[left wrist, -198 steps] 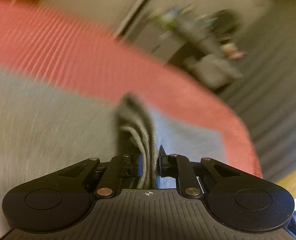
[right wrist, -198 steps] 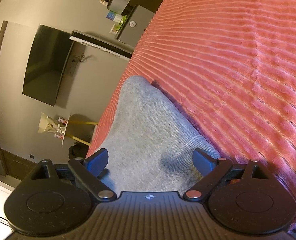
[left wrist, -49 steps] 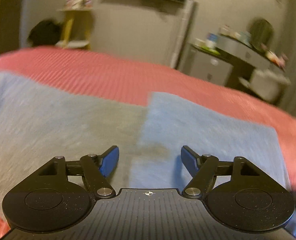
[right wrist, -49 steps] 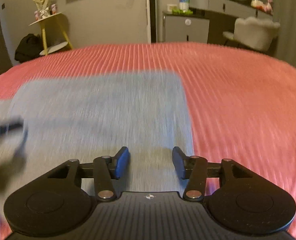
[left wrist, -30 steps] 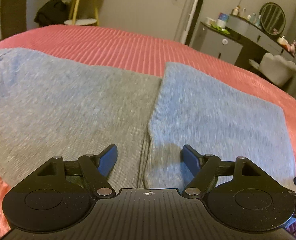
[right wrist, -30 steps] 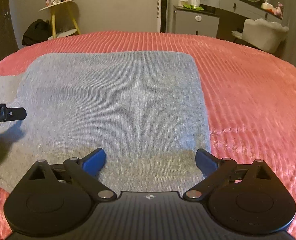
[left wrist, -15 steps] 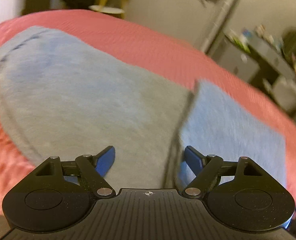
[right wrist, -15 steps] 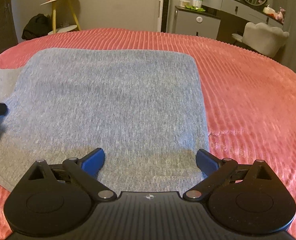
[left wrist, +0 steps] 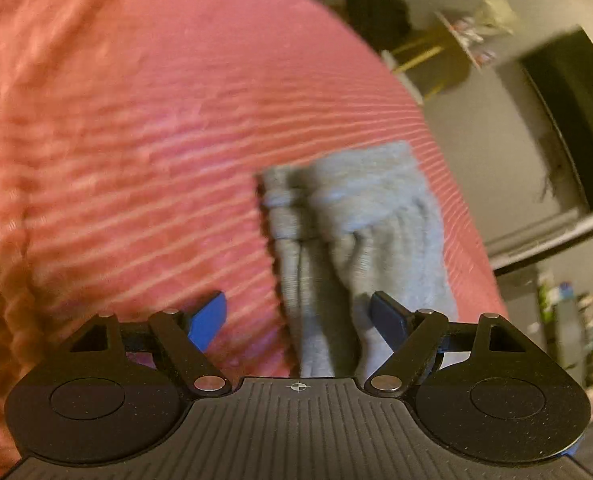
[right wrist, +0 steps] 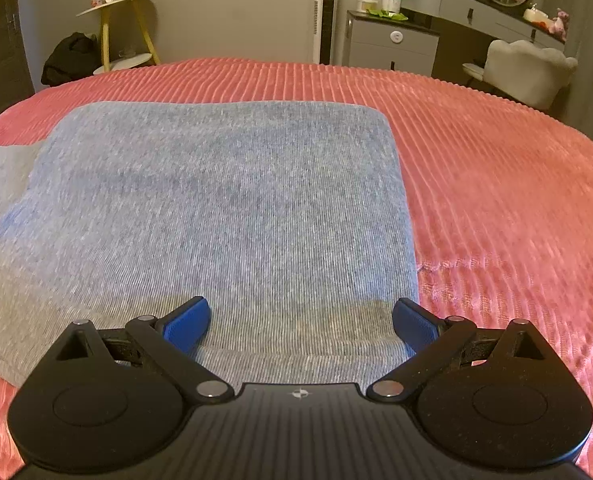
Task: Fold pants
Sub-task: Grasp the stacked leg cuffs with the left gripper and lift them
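The grey pants [right wrist: 224,216] lie flat on the red ribbed bedspread [right wrist: 496,184], with one part folded over the rest. My right gripper [right wrist: 301,325] is open and empty just above the near edge of the folded part. In the tilted, blurred left wrist view, a bunched, ribbed end of the pants [left wrist: 336,240] lies on the bedspread [left wrist: 116,140]. My left gripper [left wrist: 298,316] is open around that end, and its jaws stand on either side of the cloth without closing on it.
Beyond the bed stand a yellow side table [right wrist: 124,28] with a dark bag [right wrist: 72,58] beside it, a grey dresser [right wrist: 392,42] with a round mirror, and a pale chair [right wrist: 528,72]. A dark screen [left wrist: 568,120] hangs on the wall.
My left gripper has swung sharply left and tilted, from over the fold line to the bunched end of the pants. My right gripper has barely moved and stays open.
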`<state>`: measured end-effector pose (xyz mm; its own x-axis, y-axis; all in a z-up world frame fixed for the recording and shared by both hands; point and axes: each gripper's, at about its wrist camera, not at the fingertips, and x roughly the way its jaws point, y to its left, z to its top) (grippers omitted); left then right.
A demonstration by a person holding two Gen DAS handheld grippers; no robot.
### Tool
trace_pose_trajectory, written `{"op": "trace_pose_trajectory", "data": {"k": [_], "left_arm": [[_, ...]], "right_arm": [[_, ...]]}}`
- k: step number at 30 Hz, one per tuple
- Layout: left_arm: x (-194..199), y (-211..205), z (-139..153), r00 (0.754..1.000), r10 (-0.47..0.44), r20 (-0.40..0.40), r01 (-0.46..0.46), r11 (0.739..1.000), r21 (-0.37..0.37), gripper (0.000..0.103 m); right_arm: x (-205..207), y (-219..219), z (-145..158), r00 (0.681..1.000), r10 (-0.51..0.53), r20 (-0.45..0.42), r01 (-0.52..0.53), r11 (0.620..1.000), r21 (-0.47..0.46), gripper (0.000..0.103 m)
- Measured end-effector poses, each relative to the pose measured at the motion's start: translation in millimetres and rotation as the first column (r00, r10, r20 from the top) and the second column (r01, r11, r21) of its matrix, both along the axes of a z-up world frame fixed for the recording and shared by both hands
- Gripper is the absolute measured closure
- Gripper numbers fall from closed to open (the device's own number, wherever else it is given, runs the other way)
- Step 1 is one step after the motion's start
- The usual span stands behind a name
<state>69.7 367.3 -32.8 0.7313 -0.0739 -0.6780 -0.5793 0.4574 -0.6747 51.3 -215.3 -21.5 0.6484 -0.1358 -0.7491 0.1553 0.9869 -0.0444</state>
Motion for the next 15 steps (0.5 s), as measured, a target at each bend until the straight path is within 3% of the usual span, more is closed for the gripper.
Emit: {"op": "trace_pose_trajectory", "data": {"k": [2, 8, 12, 14, 15], "left_arm": [[4.1, 6.4, -6.1, 0.999, 0.008, 0.031, -0.006, 0.999, -0.053, 0.019], [38.5, 17.0, -16.1, 0.994, -0.053, 0.100, 0.059, 0.996, -0.064, 0.019], [57.0, 20.2, -23.3, 0.991, -0.039, 0.128, 0.049, 0.996, -0.079, 0.018], [64.4, 17.9, -21.5, 0.991, -0.029, 0.131, 0.039, 0.997, -0.071, 0.021], [65.4, 17.6, -20.1, 0.990, -0.037, 0.136, 0.045, 0.997, -0.060, 0.030]], "right_arm": [[0.5, 0.3, -0.5, 1.000, -0.002, -0.001, 0.002, 1.000, 0.000, 0.004], [1.8, 0.2, -0.6, 1.000, -0.004, 0.000, 0.004, 1.000, 0.002, 0.004], [2.1, 0.6, -1.1, 1.000, -0.004, 0.000, 0.004, 1.000, 0.002, 0.004], [2.1, -0.1, -1.1, 1.000, -0.005, 0.001, 0.005, 1.000, 0.004, 0.004], [2.5, -0.2, -1.5, 1.000, -0.005, 0.002, 0.005, 1.000, 0.005, 0.004]]}}
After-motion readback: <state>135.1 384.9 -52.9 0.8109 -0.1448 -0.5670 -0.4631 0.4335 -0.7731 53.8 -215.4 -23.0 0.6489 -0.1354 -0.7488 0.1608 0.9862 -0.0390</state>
